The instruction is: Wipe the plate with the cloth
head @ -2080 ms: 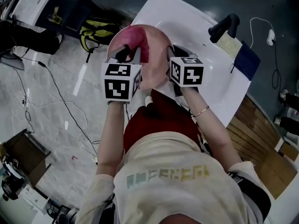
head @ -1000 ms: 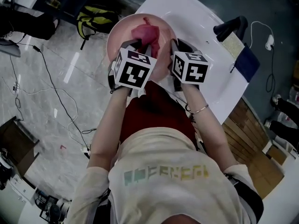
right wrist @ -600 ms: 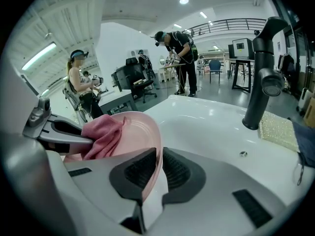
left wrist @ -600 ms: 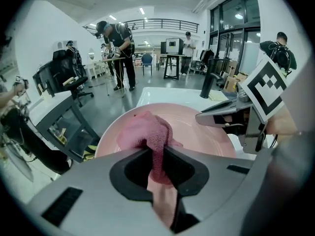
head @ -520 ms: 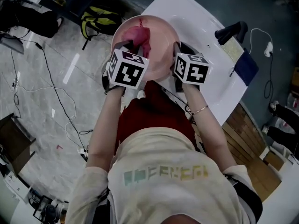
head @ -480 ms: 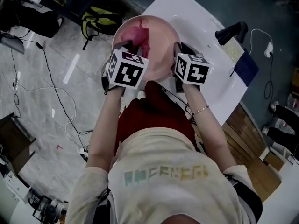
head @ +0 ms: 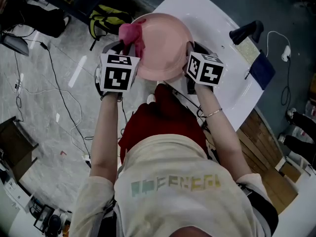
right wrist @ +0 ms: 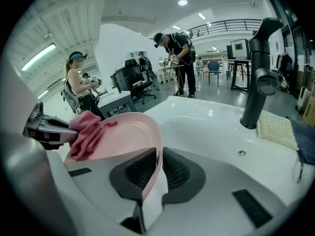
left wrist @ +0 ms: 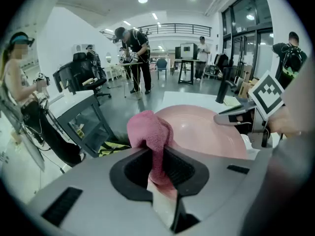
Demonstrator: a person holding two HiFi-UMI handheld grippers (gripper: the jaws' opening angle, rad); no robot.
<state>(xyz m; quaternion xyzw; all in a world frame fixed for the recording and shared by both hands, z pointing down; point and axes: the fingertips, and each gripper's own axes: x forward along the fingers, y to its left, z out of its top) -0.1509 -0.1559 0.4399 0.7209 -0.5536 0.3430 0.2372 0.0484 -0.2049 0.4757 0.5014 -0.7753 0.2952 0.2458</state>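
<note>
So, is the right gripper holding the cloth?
No, the right gripper is shut on the rim of the pink plate; the left gripper holds the cloth.

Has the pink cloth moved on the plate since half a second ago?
Yes. The cloth slid left, away from the black faucet, to the left rim of the plate.

Overhead plus two close views, common plate (head: 164,48)
</note>
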